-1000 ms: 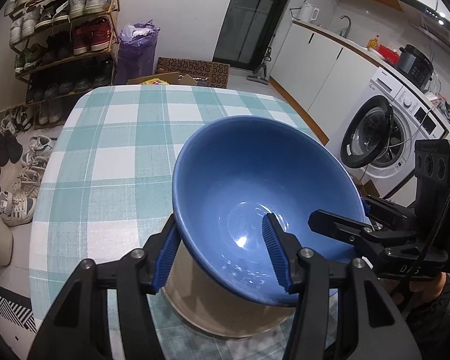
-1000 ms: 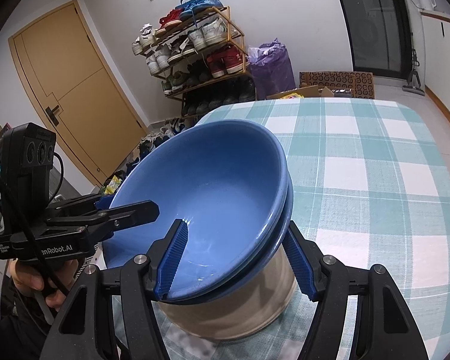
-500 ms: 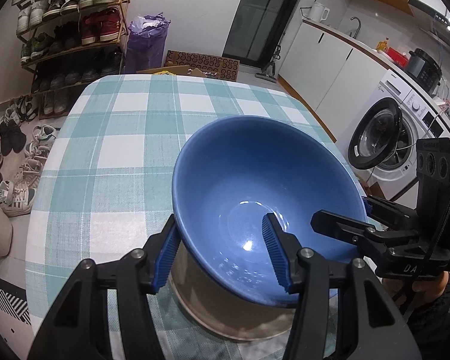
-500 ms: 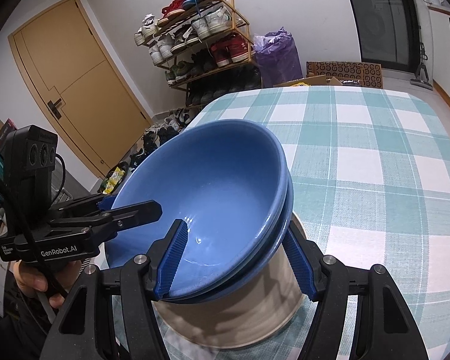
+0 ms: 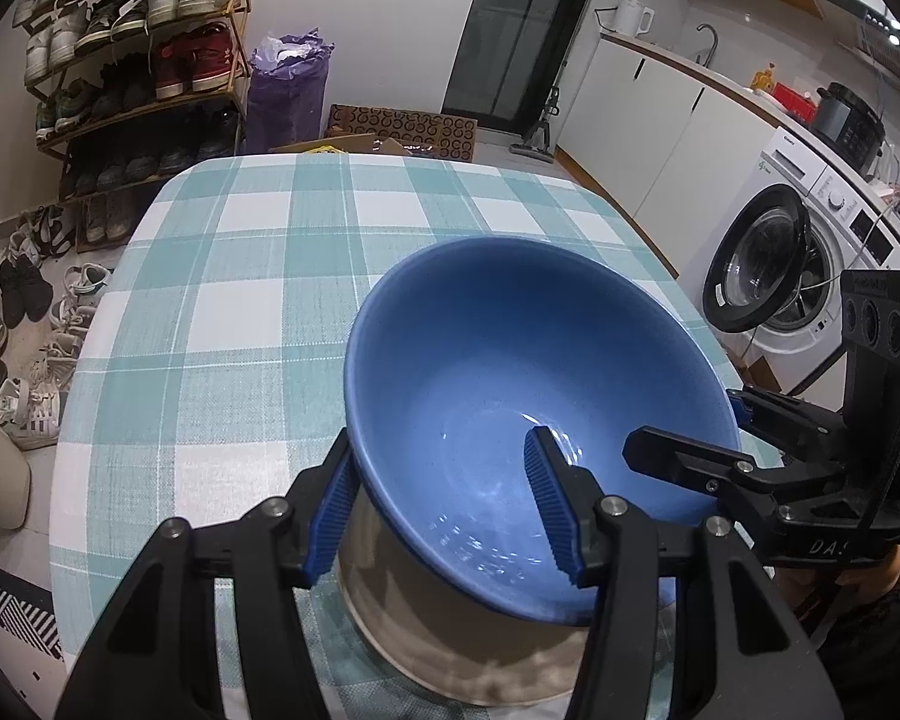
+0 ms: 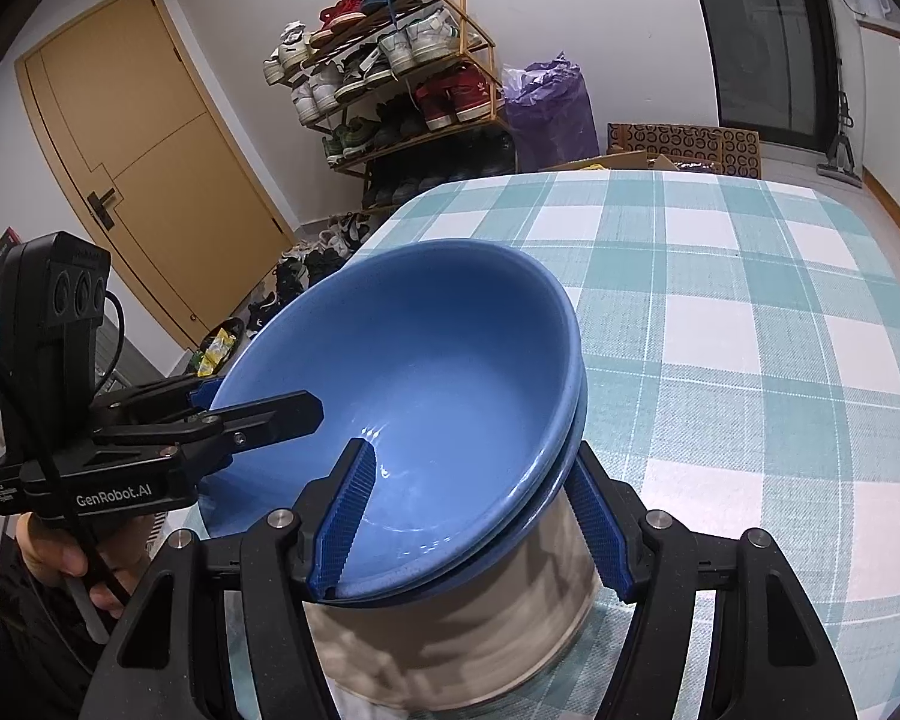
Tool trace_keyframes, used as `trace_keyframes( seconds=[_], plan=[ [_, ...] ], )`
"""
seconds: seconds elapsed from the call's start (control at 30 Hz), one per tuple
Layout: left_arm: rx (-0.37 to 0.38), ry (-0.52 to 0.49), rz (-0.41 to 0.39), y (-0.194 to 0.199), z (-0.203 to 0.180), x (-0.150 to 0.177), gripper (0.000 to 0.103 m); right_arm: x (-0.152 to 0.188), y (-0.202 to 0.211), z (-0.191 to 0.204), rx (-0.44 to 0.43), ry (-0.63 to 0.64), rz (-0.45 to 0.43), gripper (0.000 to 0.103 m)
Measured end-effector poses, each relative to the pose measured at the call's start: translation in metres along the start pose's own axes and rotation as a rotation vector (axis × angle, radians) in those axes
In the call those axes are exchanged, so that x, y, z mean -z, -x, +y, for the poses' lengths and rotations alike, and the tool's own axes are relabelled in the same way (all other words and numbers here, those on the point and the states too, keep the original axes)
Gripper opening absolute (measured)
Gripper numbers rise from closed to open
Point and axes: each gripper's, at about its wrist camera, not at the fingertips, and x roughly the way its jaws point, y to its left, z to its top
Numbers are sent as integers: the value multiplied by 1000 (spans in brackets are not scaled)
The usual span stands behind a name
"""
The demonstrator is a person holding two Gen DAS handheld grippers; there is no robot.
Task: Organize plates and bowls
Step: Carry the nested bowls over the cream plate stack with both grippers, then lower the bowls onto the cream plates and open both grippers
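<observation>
Two glossy blue ceramic bowls (image 6: 426, 372) sat nested, tilted, on top of a round off-white container with a smooth straight wall (image 6: 468, 612); the double rim showed only in the right wrist view. The inner bowl was empty, with glare streaks near its bottom. Contents of the off-white container were hidden by the bowls.

The stack stood at the near edge of a table covered in a woven teal-and-white checked cloth (image 5: 228, 312).

Left gripper (image 5: 444, 507): half-open, straddling the near wall of the blue bowls (image 5: 510, 390), one ribbed blue pad (image 5: 546, 492) inside, the other outside under the rim. Pad contact wasn't clear, so grip or not: cannot tell.

Right gripper (image 6: 474, 525): a bit wider, straddling the opposite side of the rim, one ribbed pad inside and one outside against the lower bowl's edge. Clamped or loose: cannot tell either.

Each gripper appeared in the other's view, black plastic body with a finger reaching over the bowl rim. A hand (image 6: 54, 552) held the left gripper's handle.

Background: wooden shoe rack (image 6: 402, 72), yellow-brown door (image 6: 144, 144), white washing machine with round door (image 5: 774, 264).
</observation>
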Motion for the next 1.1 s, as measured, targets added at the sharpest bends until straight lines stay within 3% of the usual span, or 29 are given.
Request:
trace_keyframes(
  seconds=[0.33,0.5,0.57,0.63,0.7,0.73,0.93,1.1],
  plan=[
    [-10,3,7,-1,0,1,54,2,1,2,-4,-2,-2,67],
    [-7,4,2,4,1,2,60,2,3,3,-3,-5,-4,67],
    [-1,2,-12,9,0,2,66,2,5,1,-4,-4,-3,68],
    [5,-3,-28,15,-1,3,73,2,8,2,-3,2,-12,72],
    [-1,-13,-41,21,-3,3,79,2,11,2,-3,4,-23,88],
    [-7,-15,-43,24,-4,4,85,2,14,2,-2,6,-26,90],
    [-33,-15,-90,41,-3,9,101,2,22,1,23,16,-46,98],
    [-50,-32,-152,58,-3,18,103,8,36,-1,22,34,-90,102]
  ],
)
